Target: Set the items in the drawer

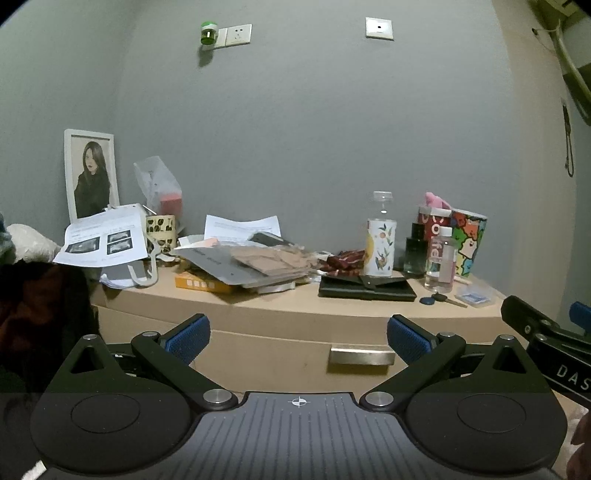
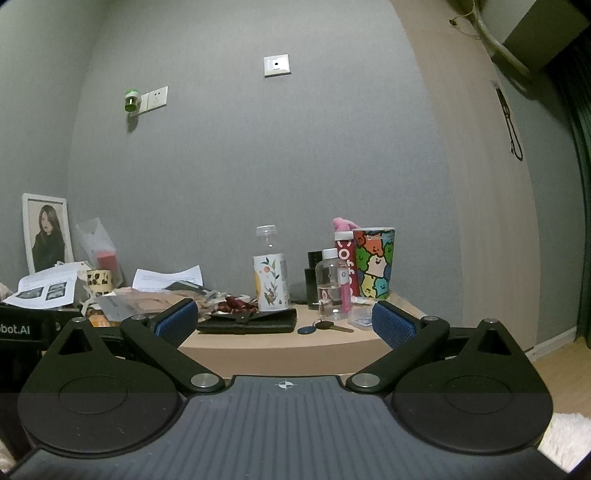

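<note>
Cluttered wooden nightstand (image 1: 280, 314): papers (image 1: 107, 236), black wallet (image 1: 365, 288), bottles (image 1: 380, 240), keys (image 1: 439, 299)

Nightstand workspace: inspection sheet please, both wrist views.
Surface: tan nightstand top, crowded.
Drawer: drawer front shut, metal handle untouched.
Job's things: black wallet, key with blue fob, clear small case, all on top.
Clutter: loose papers, patterned mug, floral bottle, dark bottle, clear bottle, cartoon cup, framed picture.
Grippers: left gripper open, empty; right gripper open, empty, both short of the nightstand.
Cables: dark cord hangs on the wall.
Surroundings: grey wall, wall socket with green plug-in.
</note>
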`<action>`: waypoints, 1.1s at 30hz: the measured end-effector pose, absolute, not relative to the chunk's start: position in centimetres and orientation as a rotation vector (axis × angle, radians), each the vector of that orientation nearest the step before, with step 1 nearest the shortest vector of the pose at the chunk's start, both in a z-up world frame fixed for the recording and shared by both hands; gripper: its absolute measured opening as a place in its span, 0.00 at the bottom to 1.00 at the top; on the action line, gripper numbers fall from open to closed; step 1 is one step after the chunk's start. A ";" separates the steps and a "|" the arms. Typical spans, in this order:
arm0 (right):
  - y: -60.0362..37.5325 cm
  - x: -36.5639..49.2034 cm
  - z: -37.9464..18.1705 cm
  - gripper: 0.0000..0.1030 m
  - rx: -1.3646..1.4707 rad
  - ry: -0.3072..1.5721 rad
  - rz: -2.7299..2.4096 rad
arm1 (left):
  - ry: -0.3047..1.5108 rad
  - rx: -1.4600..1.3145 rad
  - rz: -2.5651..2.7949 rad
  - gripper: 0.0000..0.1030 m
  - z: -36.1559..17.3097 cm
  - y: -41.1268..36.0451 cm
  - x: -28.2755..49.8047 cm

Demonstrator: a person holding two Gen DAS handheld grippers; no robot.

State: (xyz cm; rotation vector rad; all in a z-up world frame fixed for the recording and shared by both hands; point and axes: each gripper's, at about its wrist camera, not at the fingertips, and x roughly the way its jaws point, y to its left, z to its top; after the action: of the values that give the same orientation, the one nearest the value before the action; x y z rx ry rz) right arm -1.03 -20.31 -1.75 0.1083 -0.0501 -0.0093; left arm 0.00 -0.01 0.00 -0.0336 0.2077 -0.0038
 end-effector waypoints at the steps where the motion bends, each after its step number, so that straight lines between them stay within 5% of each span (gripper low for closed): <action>1: -20.3 -1.0 -1.8 1.00 0.106 -0.049 -0.009 | 0.209 -0.031 -0.006 1.00 0.0 -0.1 0.0; 33: -19.8 -0.4 -1.6 1.00 0.098 -0.004 0.007 | 0.262 -0.015 -0.035 1.00 -0.2 -0.2 0.8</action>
State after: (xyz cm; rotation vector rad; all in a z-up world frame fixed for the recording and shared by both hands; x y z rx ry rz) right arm -0.45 -19.84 -1.63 0.0981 -0.0036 0.0066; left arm 0.82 -0.16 -0.20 -0.0153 0.2621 -0.0354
